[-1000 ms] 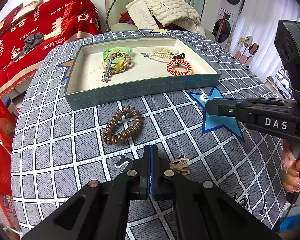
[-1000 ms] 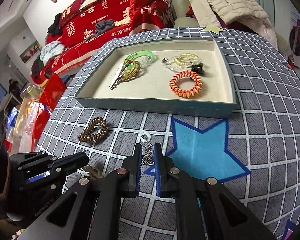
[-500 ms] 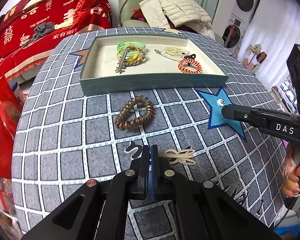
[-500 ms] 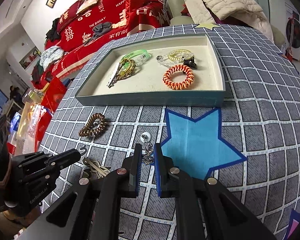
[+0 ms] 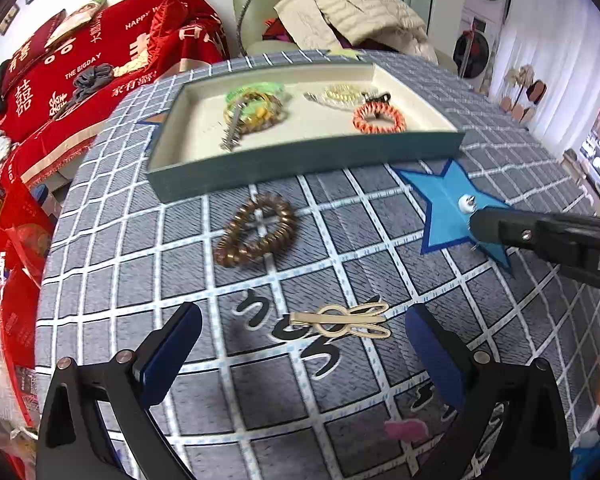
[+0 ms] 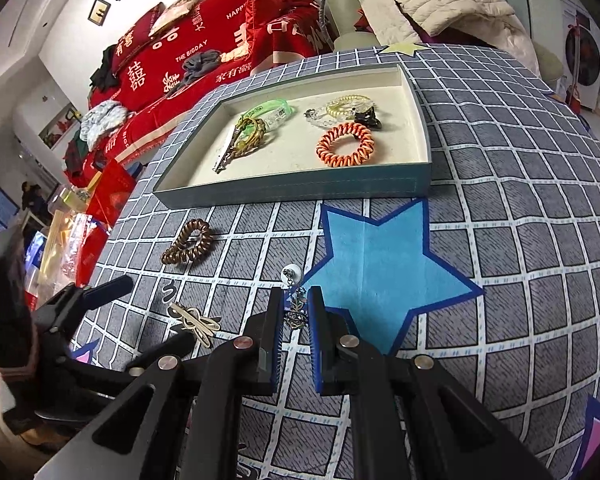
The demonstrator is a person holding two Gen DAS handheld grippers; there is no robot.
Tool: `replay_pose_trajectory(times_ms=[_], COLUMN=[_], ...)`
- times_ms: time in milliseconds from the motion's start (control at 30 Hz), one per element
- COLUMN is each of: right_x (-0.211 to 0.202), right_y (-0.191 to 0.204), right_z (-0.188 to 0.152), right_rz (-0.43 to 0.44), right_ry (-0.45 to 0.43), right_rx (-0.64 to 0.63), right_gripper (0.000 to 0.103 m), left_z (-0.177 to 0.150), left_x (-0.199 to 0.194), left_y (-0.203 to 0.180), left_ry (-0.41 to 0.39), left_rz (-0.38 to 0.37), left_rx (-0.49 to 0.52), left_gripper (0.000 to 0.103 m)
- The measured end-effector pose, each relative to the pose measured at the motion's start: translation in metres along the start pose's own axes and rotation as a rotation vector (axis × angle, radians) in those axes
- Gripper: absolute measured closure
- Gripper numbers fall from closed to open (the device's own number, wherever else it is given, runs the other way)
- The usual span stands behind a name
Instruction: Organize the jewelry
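A beige hair clip (image 5: 340, 320) lies flat on the checked tablecloth between the fingers of my left gripper (image 5: 303, 310). Its jaws are opening wide and the pads touch nothing. A brown coil hair tie (image 5: 256, 230) rests just beyond it, in front of the teal tray (image 5: 300, 160). My right gripper (image 6: 296, 320) is shut on a dangling earring (image 6: 296, 310), whose white stud (image 6: 291, 271) pokes out past the fingertips at the blue star's left edge. The left wrist view shows that gripper (image 5: 480, 220) coming in from the right. In the right wrist view the left gripper (image 6: 160, 309) straddles the clip (image 6: 194, 320).
The tray (image 6: 292, 196) holds an orange coil tie (image 6: 345, 145), a green bracelet (image 6: 268, 110), a gold-brown bangle, clear beads and a black clip. A blue star patch (image 6: 380, 264) marks the cloth. Red bags and clutter stand beyond the table's left edge.
My left gripper's jaws went from shut to wide open, and it dropped closer over the beige hair clip. The right gripper kept its grip on the earring.
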State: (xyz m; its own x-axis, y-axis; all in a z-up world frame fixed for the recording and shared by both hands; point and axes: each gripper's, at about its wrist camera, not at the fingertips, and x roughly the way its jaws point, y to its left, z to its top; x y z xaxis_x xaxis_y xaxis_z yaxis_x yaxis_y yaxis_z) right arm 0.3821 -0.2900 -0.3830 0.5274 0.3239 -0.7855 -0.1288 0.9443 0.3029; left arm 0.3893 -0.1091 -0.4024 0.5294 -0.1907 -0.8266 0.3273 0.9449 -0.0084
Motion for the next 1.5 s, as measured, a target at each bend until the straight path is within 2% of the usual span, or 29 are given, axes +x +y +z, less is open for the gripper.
replay_pose_trajectory(times_ms=[100,200,233,267,333,533,867,1200,1500], right_x=[-0.001,-0.002,-0.002,-0.003,-0.002,-0.003,-0.006,-0.011,0.006], right_y=[-0.001,-0.003,-0.004,-0.005,-0.006,-0.008,-0.008,-0.004,0.001], right_z=[-0.001,-0.002,-0.002,-0.001,-0.001,-0.001,0.006,0.042,0.087], right_rz=[0.000,0.002,0.003,0.003,0.002,0.002,0.009,-0.002,-0.001], right_ry=[-0.003,-0.008,-0.009,-0.010,-0.011,-0.018,-0.032,-0.069,-0.078], right_rx=[0.003,0.010,0.012,0.013,0.019,0.027,0.032,0.029,0.020], right_gripper=[0.090,0.090,0.090,0.090,0.090,0.090,0.090,0.090,0.090], left_z=[-0.001,0.000,0.002,0.001,0.002,-0.002,0.011,0.055,0.096], left_x=[0.011,0.010,0.009,0.007,0.005,-0.006,-0.032,-0.038,-0.019], left_y=[-0.004,-0.002,-0.002,-0.003,-0.007,-0.001,0.011,0.033,0.045], left_ry=[0.039,0.029,0.018,0.008,-0.001,-0.010,-0.072,-0.140,-0.166], left_rz=[0.012,0.002,-0.003,-0.010,-0.024,-0.068,-0.076,-0.061,-0.045], left_rx=[-0.012,-0.032,-0.026,-0.019,0.000,-0.015,-0.030,-0.037,-0.033], left_gripper=[0.000,0.000,0.006,0.019,0.030,0.030,0.030,0.030,0.030])
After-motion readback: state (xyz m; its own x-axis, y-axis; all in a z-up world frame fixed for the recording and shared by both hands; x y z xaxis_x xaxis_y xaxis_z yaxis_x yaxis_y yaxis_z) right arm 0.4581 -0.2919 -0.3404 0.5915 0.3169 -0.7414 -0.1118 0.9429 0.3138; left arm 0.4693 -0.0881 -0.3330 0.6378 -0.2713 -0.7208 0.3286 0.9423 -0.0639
